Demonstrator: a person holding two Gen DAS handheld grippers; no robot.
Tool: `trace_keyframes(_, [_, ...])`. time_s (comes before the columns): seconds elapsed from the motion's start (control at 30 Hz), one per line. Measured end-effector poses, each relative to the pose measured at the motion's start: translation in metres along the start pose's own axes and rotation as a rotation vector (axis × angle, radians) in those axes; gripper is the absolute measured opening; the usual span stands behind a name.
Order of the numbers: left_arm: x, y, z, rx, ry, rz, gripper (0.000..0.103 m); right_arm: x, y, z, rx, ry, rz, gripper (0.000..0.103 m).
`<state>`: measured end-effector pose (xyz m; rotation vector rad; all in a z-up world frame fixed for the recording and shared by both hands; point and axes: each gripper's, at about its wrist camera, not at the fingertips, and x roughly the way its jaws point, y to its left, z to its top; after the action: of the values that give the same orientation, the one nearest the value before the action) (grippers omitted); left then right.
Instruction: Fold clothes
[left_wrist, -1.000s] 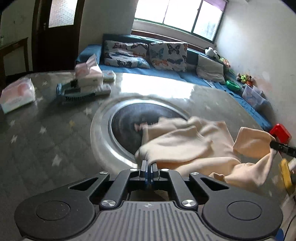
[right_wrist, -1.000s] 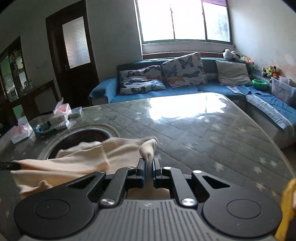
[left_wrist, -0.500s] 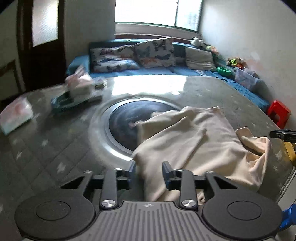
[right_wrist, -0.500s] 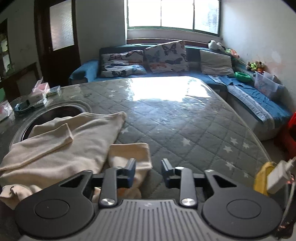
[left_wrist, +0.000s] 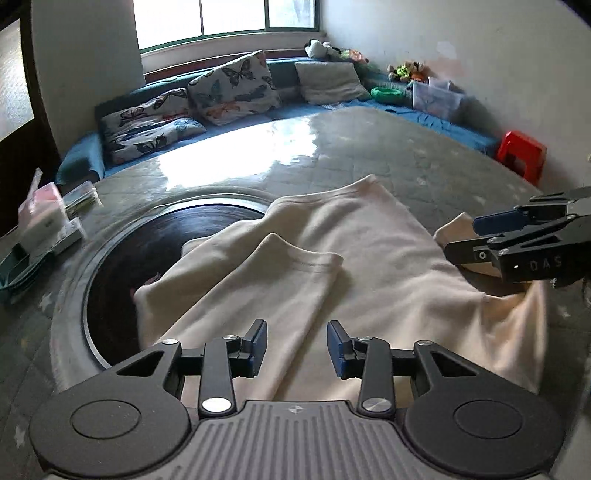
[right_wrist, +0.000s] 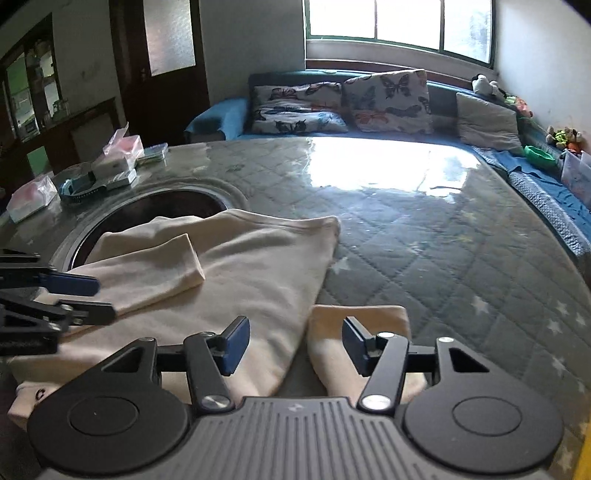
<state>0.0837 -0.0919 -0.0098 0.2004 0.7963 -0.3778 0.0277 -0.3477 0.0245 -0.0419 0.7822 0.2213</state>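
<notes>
- The table (right_wrist: 424, 236) is large and rounded, with a grey-green quilted cover printed with small white stars under a glossy sheet that reflects the window.
- A round dark recess (left_wrist: 155, 251) with a pale metal rim is set into it.
- A cream garment (left_wrist: 351, 266) lies spread on the cover, part of it over the recess.
- Tissue packs (right_wrist: 122, 147) and a teal tray (right_wrist: 79, 186) sit near the far left edge.

1 cream garment (left_wrist: 354, 266), 2 grippers w/ jaws apart, 2 butterfly pillows (right_wrist: 388, 101), 1 grey cushion (right_wrist: 487, 122).
</notes>
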Motion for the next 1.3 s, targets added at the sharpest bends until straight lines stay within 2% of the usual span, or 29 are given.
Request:
trace_keyframes(0.17, [0.022,-0.001,0.003,0.014,0.015,-0.004,0.038,0.021,0.006,0.007,-0.007,0.023,0.015,0.061])
trace_keyframes(0.23, [0.025,-0.001,0.003,0.017,0.004,-0.003,0.03,0.026,0.008,0.009,-0.009,0.027,0.02,0.061])
trace_keyframes(0.3, [0.023,0.001,0.002,0.008,-0.01,0.004,0.007,0.031,0.009,0.011,-0.012,0.032,0.024,0.062])
trace_keyframes(0.37, [0.02,0.004,0.0,-0.005,-0.025,0.016,0.005,0.034,0.011,0.013,-0.014,0.034,0.025,0.063])
trace_keyframes(0.6, [-0.027,0.052,-0.003,-0.154,-0.124,0.092,0.003,0.038,0.014,0.014,-0.025,0.038,0.023,0.066])
trace_keyframes(0.83, [-0.078,0.123,-0.025,-0.331,-0.164,0.25,0.003,0.038,0.016,0.015,-0.029,0.038,0.022,0.067])
trace_keyframes(0.93, [-0.094,0.149,-0.043,-0.406,-0.142,0.315,0.003,0.038,0.016,0.014,-0.03,0.038,0.021,0.068])
trace_keyframes(1.1, [-0.104,0.178,-0.072,-0.474,-0.072,0.414,0.003,0.039,0.018,0.013,-0.035,0.04,0.017,0.068])
trace_keyframes(1.23, [-0.102,0.189,-0.084,-0.486,0.006,0.481,0.006,0.039,0.019,0.015,-0.041,0.041,0.017,0.068])
trace_keyframes(1.3, [-0.102,0.192,-0.084,-0.482,0.019,0.503,0.01,0.039,0.018,0.017,-0.037,0.039,0.02,0.068])
